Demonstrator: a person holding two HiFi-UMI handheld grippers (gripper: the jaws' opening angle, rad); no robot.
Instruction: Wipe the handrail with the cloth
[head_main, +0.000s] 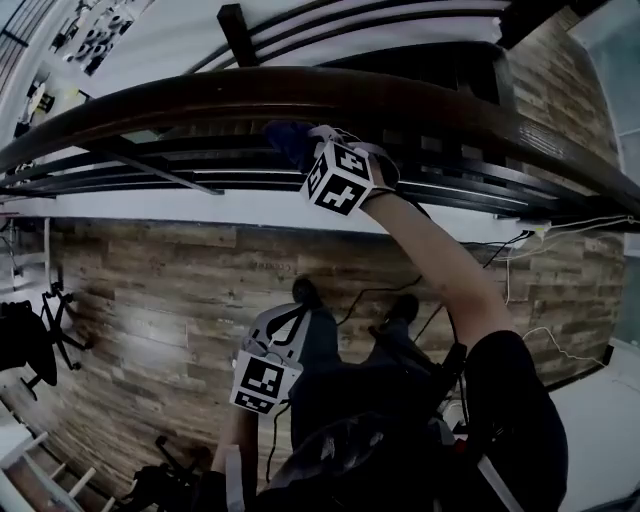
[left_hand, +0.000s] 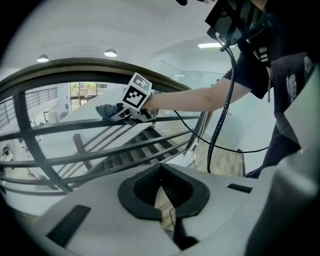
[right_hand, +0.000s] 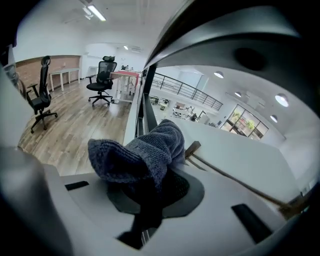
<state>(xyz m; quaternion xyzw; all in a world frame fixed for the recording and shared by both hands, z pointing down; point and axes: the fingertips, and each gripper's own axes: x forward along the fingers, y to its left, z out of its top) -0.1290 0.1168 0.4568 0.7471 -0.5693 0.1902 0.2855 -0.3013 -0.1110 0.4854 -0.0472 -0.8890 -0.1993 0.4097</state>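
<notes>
Below the handrail (head_main: 200, 100), right gripper (head_main: 306, 150) grips cloth (right_hand: 142, 152) (blue-grey); left gripper (left_hand: 161, 181) — closed.

The left gripper (left_hand: 162, 192) and right gripper (right_hand: 152, 192) are pale grey shells with black ribbed fingers (left_hand: 173, 190). Each carries a white cube (head_main: 338, 178) printed with black square markers. The person wears a black short-sleeved shirt (head_main: 510, 400), dark trousers (head_main: 320, 345) and black shoes (head_main: 305, 292), and a black cable (left_hand: 216, 135) loops down from the chest.
</notes>
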